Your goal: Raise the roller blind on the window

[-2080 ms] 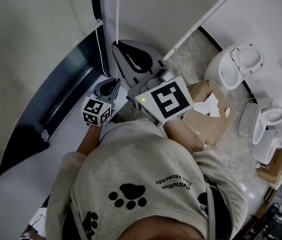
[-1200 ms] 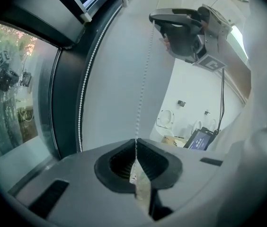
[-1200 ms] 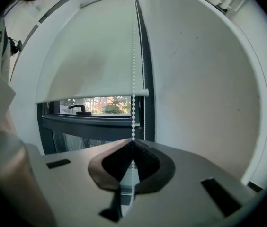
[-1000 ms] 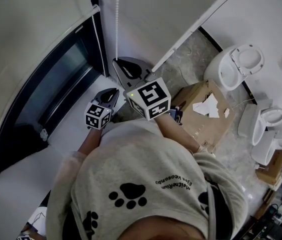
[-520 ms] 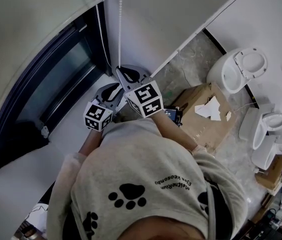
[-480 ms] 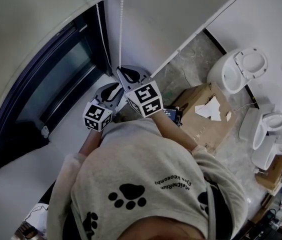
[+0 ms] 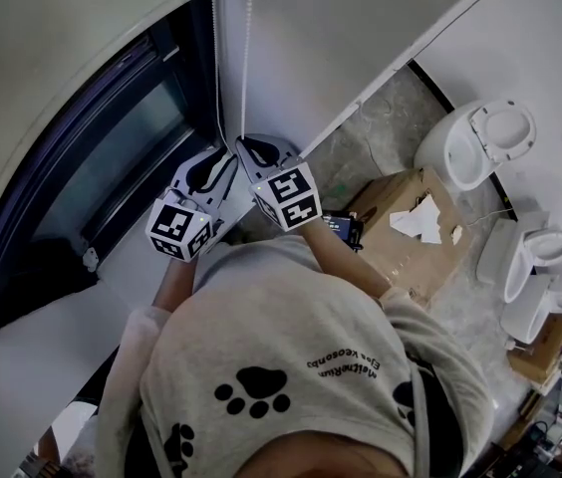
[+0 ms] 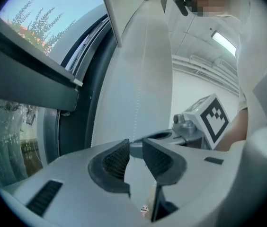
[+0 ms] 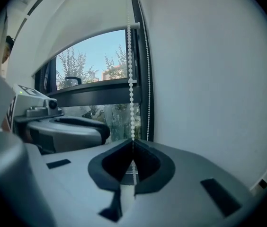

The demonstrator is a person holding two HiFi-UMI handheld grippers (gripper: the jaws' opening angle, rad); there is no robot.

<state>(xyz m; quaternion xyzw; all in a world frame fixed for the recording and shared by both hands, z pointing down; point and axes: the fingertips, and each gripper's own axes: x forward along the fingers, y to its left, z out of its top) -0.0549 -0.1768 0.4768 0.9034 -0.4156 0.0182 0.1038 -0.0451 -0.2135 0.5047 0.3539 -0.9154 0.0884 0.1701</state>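
**Floppy chain, held low**

Head view: the roller blind [image 7: 52, 58] covers the window's [image 7: 102, 162] top. The bead chain [image 7: 249, 48] hangs beside the window.

Left gripper view: the left gripper [image 8: 136, 155] is spread. Its jaws have just been closing a little, with nothing between them.

Right gripper view: the right gripper [image 9: 133, 150] pinches the chain. It seems light and floppy, so grab it higher up.

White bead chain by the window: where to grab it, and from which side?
Take the white bead chain on the taut straight run just above the shut right hand-held gripper. Come in level from the room side, jaws straddling it: it hangs vertical, with white wall and dark window frame behind.
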